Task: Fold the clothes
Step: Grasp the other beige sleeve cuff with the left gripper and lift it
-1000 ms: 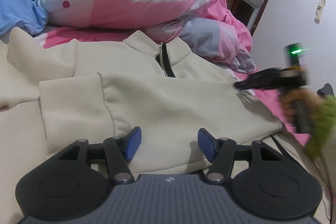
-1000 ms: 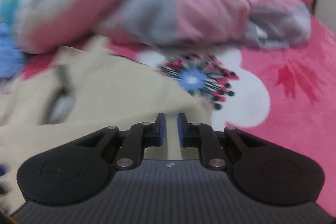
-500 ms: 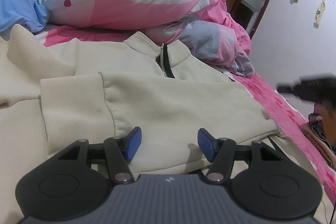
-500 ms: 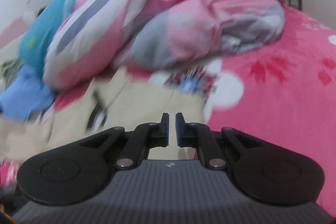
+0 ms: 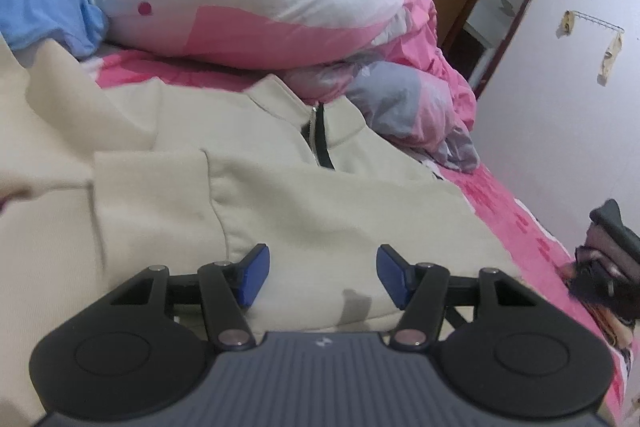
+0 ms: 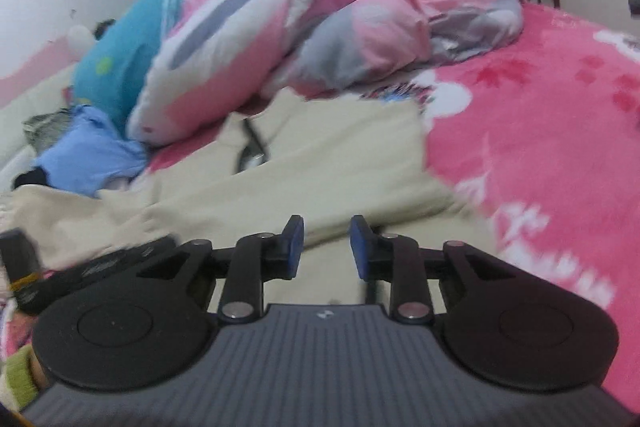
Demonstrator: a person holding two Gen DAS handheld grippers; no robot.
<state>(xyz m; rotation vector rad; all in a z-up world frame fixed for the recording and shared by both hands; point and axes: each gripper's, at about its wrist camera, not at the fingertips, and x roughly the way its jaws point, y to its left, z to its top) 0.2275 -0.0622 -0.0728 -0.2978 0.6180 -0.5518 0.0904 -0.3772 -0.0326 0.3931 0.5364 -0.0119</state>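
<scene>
The soft cream fleece zip-collar pullover (image 5: 320,203) lies flat on the pink flowered bed blanket (image 6: 540,131), near its right edge. My left gripper (image 5: 322,273) hovers over its hem, fingers wide apart and empty. My right gripper (image 6: 326,247) has its fingers parted too, holding nothing.

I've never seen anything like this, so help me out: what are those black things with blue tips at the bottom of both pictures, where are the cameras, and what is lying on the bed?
Those are two hand-held grabbers, one in each of a person's hands. No robot arm is involved. A wide-angle camera sits on each grabber and looks forward along its two fingers, so each picture shows its own tool at the bottom.

One picture comes from the left gripper, the other from the right gripper. Both have their blue-padded fingers apart and hold nothing.

On the pink bedspread lies a cream sweatshirt with a short zip at the collar, one sleeve folded across the front. Behind it sits a heap of pink bedding, and a light blue cloth lies off to the side.
</scene>
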